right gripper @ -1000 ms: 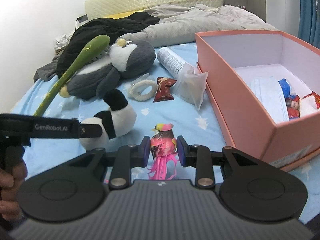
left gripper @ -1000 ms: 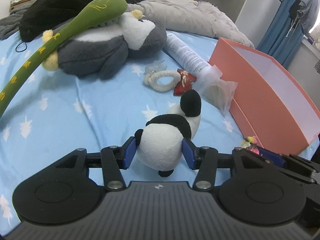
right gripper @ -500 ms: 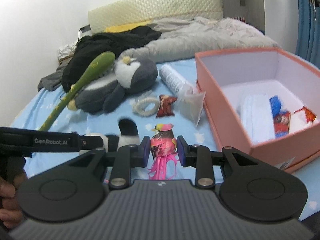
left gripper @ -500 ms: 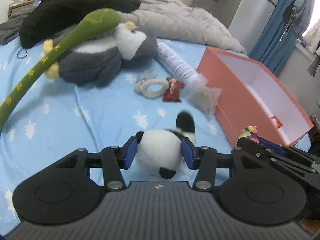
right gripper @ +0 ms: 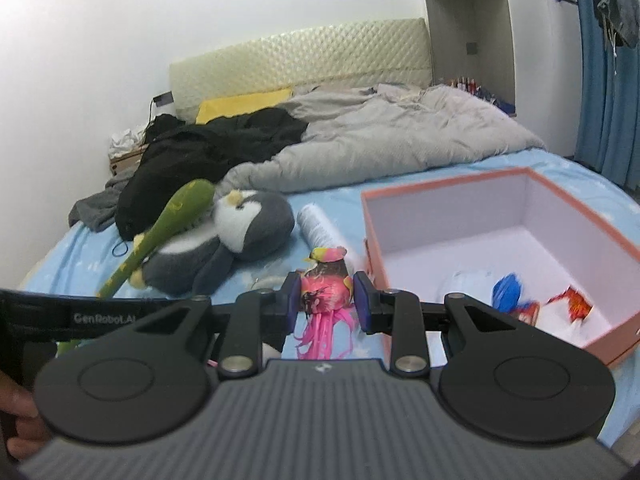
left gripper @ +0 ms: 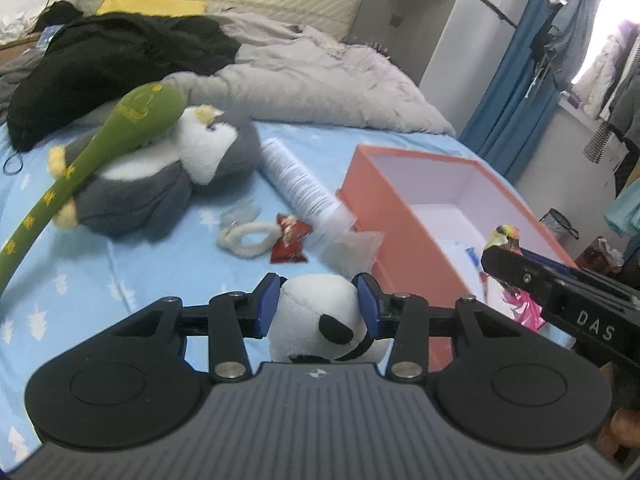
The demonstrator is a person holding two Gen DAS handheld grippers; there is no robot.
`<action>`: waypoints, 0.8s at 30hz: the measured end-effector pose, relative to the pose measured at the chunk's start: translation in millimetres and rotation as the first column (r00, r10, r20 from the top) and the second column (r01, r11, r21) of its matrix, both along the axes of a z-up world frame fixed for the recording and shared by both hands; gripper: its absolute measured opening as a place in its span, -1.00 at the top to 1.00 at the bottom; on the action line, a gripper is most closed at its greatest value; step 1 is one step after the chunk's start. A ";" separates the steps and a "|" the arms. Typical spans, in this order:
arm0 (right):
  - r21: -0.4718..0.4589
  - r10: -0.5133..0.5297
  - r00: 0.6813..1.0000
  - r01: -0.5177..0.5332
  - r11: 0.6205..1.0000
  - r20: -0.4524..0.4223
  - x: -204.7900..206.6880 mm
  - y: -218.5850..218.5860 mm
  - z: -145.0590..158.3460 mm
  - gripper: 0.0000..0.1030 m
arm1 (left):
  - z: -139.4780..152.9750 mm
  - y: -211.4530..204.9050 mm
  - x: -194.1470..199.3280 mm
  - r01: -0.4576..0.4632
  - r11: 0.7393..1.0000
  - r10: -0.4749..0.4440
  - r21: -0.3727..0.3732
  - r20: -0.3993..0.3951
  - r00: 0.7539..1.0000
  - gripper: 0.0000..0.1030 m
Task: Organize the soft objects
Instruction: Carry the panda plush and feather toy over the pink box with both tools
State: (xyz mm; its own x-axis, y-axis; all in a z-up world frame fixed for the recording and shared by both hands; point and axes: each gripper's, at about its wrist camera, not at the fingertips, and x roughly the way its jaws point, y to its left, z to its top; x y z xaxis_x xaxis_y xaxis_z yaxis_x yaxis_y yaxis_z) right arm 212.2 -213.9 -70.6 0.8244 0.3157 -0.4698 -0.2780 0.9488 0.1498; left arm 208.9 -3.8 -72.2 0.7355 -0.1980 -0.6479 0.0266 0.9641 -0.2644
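Two claws loaded, panda plush (left gripper: 316,312) pinched between left claw (left gripper: 318,304) pads, jaws just closing

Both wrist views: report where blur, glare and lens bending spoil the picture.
Left wrist view: the green plush stick and grey penguin plush are smeared by motion blur, the window at top right is blown out, and the salmon cardboard box looks bowed by the fisheye. Right wrist view: the box contents are streaked, while the pink feathered bird toy stays fairly sharp.
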 end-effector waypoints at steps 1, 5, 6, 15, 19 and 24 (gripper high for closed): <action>0.000 0.001 1.000 -0.001 1.000 0.004 2.2 -2.5 4.2 0.38 | 3.9 -2.0 2.5 0.006 1.000 -0.006 -0.001 0.008 1.000 0.05; 0.002 0.000 0.999 0.000 1.000 0.039 12.1 -13.1 25.3 0.38 | 32.8 -11.8 16.6 0.027 1.000 -0.026 -0.009 0.069 0.997 0.05; -0.002 -0.002 0.999 0.002 1.000 0.050 14.0 -16.0 30.9 0.38 | 40.4 -14.0 21.0 0.033 0.999 -0.032 -0.010 0.086 0.996 0.05; 0.011 -0.070 0.998 0.070 0.997 0.003 63.6 -59.0 70.3 0.38 | 92.5 -62.9 94.4 0.151 0.986 -0.141 -0.074 0.126 0.982 0.05; 0.017 -0.122 0.990 0.124 0.992 -0.072 85.2 -84.0 66.6 0.38 | 89.4 -95.2 130.7 0.194 0.980 -0.190 -0.048 0.076 0.979 0.05; -0.045 -0.190 0.969 0.185 0.982 -0.158 107.3 -108.3 41.1 0.38 | 58.5 -135.7 170.1 0.245 0.969 -0.245 -0.005 -0.042 0.969 0.05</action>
State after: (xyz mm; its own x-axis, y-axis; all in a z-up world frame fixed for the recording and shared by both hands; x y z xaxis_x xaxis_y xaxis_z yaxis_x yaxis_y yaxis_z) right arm 319.6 -322.2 -29.6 0.7802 0.1469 -0.6081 -0.0695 0.9864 0.1490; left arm 378.9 -139.4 -13.7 0.6370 -0.3687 -0.6769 0.2512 0.9296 -0.2699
